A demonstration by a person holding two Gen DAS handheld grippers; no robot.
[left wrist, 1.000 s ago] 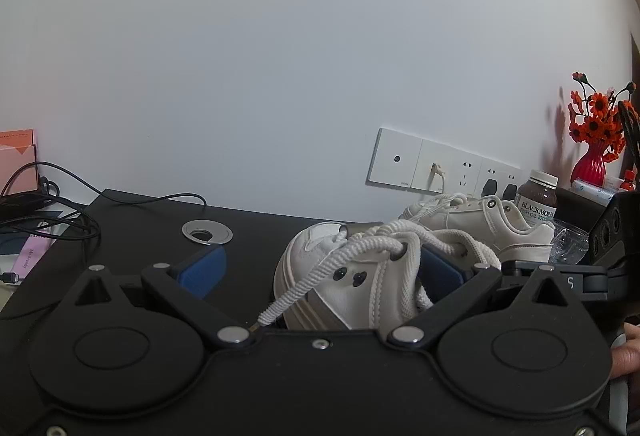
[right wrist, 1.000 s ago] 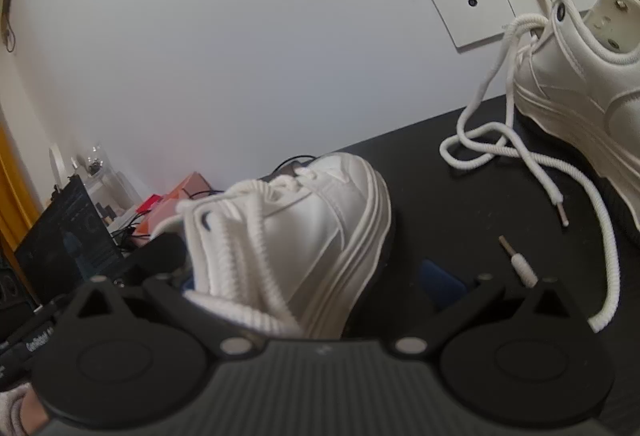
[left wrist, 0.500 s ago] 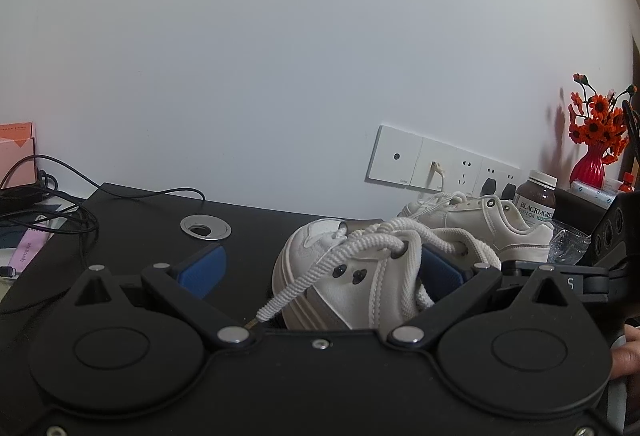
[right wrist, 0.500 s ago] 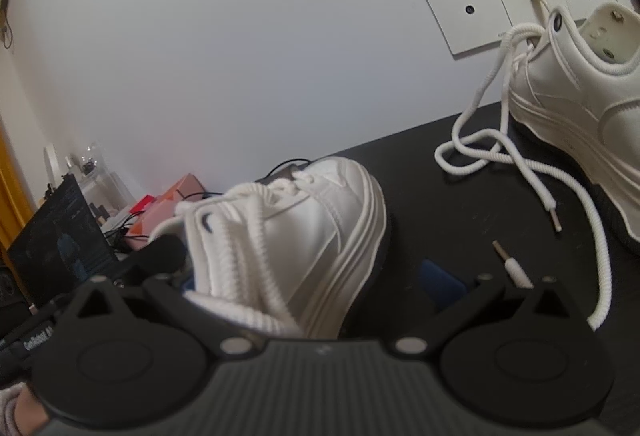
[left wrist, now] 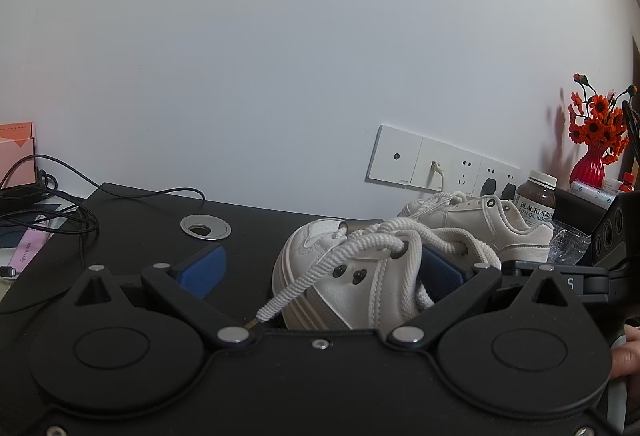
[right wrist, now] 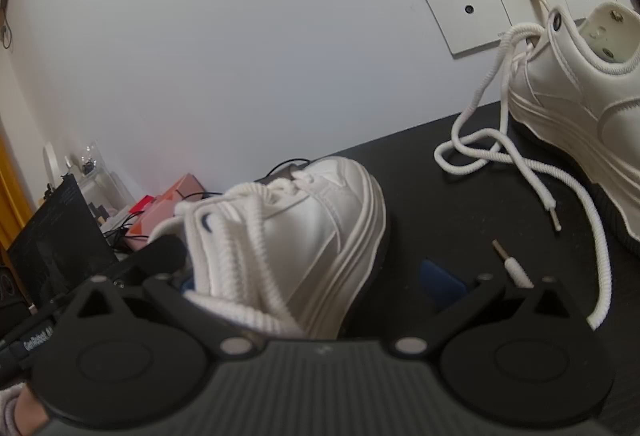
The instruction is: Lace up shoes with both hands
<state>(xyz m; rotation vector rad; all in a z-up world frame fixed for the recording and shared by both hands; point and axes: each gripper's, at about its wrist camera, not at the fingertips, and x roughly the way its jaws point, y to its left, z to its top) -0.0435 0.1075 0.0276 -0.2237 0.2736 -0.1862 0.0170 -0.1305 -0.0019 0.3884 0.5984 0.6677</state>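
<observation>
Your left gripper (left wrist: 320, 272) is spread wide, its blue-padded fingers (left wrist: 202, 268) straddling the near white sneaker (left wrist: 344, 276) on the black desk (left wrist: 132, 228). That shoe sits between the pads, toe pointing away toward the wall; the right pad is tucked in among the loops of its thick white lace (left wrist: 384, 242), though whether it presses on them you cannot tell. One lace end (left wrist: 296, 292) runs down to the near left, its tip lying just at the gripper body.

Your right gripper (right wrist: 320, 272) is also spread, with the same sneaker (right wrist: 304, 236) filling the gap from the left; its right blue pad (right wrist: 440, 282) stands free over bare desk. Lace strands drape across the shoe's near side toward the left finger, which is hidden behind them.

The second sneaker (right wrist: 580, 116) stands farther right, by the wall sockets (right wrist: 520, 4), its loose lace (right wrist: 500, 160) trailing over the desk, apart from both grippers. A brown supplement bottle (left wrist: 536, 196) and a red vase of orange flowers (left wrist: 590, 164) stand far right.
</observation>
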